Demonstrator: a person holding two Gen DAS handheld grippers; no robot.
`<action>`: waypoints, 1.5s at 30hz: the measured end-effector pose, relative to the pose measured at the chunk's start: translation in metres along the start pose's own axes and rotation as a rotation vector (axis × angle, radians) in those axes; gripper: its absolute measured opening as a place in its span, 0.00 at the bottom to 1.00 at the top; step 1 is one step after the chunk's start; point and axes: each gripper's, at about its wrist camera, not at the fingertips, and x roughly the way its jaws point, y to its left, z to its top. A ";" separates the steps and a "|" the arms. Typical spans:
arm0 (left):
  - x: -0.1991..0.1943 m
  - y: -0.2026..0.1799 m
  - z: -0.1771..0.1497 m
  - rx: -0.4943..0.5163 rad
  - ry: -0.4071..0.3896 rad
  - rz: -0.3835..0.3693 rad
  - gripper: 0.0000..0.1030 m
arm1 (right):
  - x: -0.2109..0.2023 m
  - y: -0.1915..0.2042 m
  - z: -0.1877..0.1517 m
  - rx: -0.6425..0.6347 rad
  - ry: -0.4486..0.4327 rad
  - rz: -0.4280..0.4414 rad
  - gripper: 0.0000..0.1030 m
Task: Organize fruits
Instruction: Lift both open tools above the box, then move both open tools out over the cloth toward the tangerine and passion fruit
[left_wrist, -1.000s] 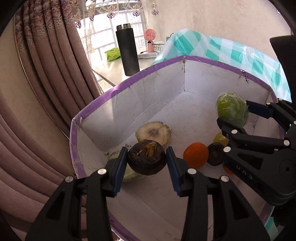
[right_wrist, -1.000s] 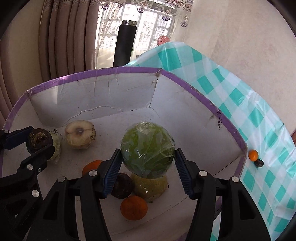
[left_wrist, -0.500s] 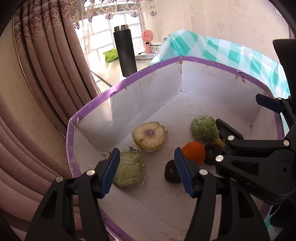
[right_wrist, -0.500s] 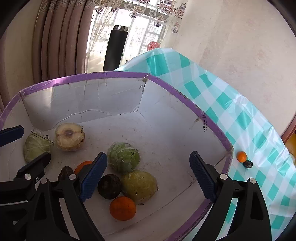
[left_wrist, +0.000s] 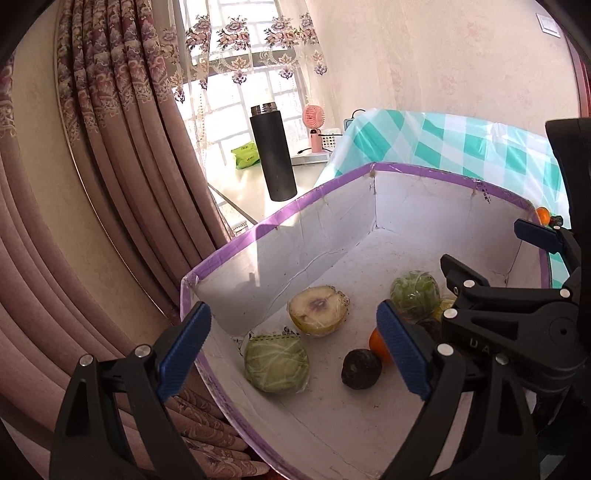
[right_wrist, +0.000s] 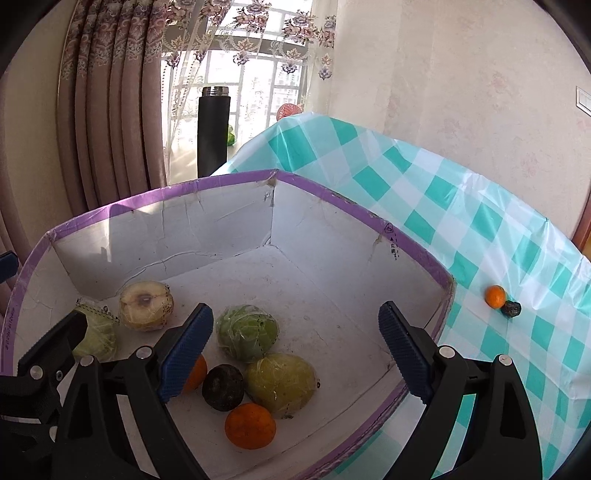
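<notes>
A white cardboard box with a purple rim (left_wrist: 314, 192) holds several fruits. A dark round fruit (left_wrist: 361, 369) lies on its floor beside an orange (left_wrist: 376, 343), a pale wrapped cabbage (left_wrist: 276, 363) and a halved fruit (left_wrist: 317, 311). My left gripper (left_wrist: 293, 343) hovers above them, its jaws opening and touching nothing. My right gripper (right_wrist: 295, 345) stands open over a green wrapped ball (right_wrist: 246, 338), which rests free beside a yellow-green wrapped fruit (right_wrist: 280, 384), a dark fruit (right_wrist: 222, 387) and an orange (right_wrist: 250, 425). Outside the box, a small orange (right_wrist: 495, 296) and a dark fruit (right_wrist: 511, 308) sit together.
The box stands on a teal checked tablecloth (right_wrist: 480, 229). Behind it a black flask (left_wrist: 273, 155), a pink fan (left_wrist: 315, 123) and a green packet (left_wrist: 245, 155) stand by the window. Heavy curtains (left_wrist: 110, 184) hang close on the left.
The left gripper let go of the dark fruit, which now lies on the box floor. The right gripper released the green wrapped ball into the box. Both jaws spread wide and drew back.
</notes>
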 end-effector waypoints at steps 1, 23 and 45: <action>-0.006 -0.002 0.001 -0.001 -0.031 0.003 0.89 | -0.005 -0.005 -0.001 0.021 -0.026 0.011 0.85; -0.132 -0.164 -0.022 0.335 -0.492 -0.414 0.99 | -0.050 -0.228 -0.089 0.611 -0.119 -0.355 0.85; 0.086 -0.311 0.044 -0.075 0.162 -0.892 0.98 | -0.045 -0.298 -0.140 0.845 -0.002 -0.514 0.89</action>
